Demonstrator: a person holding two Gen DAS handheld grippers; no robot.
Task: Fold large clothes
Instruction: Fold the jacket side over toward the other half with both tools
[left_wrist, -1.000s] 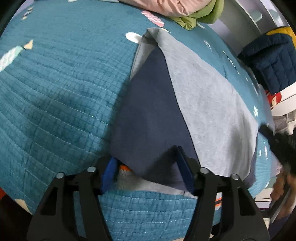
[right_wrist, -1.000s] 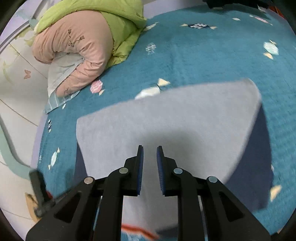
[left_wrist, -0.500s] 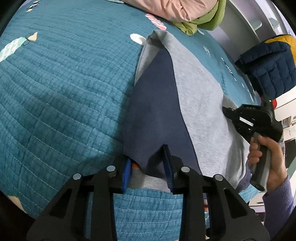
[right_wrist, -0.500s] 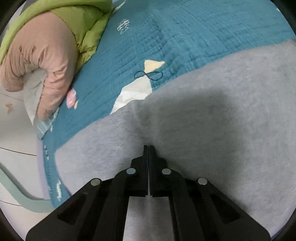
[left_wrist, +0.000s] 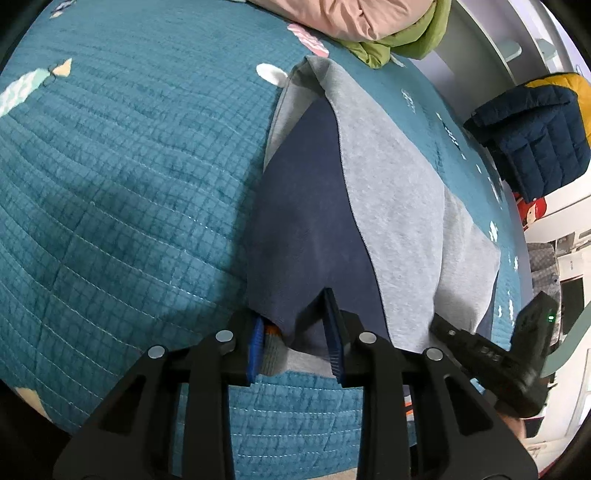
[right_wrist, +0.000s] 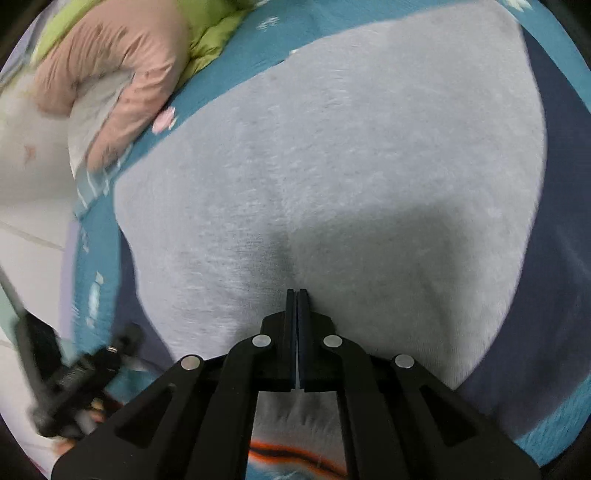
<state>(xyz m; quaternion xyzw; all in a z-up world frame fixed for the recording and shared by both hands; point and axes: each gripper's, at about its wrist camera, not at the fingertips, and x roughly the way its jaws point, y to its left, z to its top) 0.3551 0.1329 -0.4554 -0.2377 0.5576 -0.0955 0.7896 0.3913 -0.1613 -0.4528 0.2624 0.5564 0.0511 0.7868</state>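
Black left claw (blue pads, silver screws); right claw seemingly all-black.

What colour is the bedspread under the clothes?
Teal quilted bedspread with small pale patches; clearest in the left wrist view.

1. The garment is a large sweatshirt in light grey fleece with a navy panel, spread on a teal quilted bed.
2. In the left wrist view it runs lengthwise away from the camera, the navy panel on the left and the grey layer folded over it on the right; a grey corner peeks out at the far end.
3. At the near hem a strip of grey ribbing with an orange stripe shows beneath the navy edge.
4. In the right wrist view the grey surface lies mostly smooth, with navy fabric showing along its right side.
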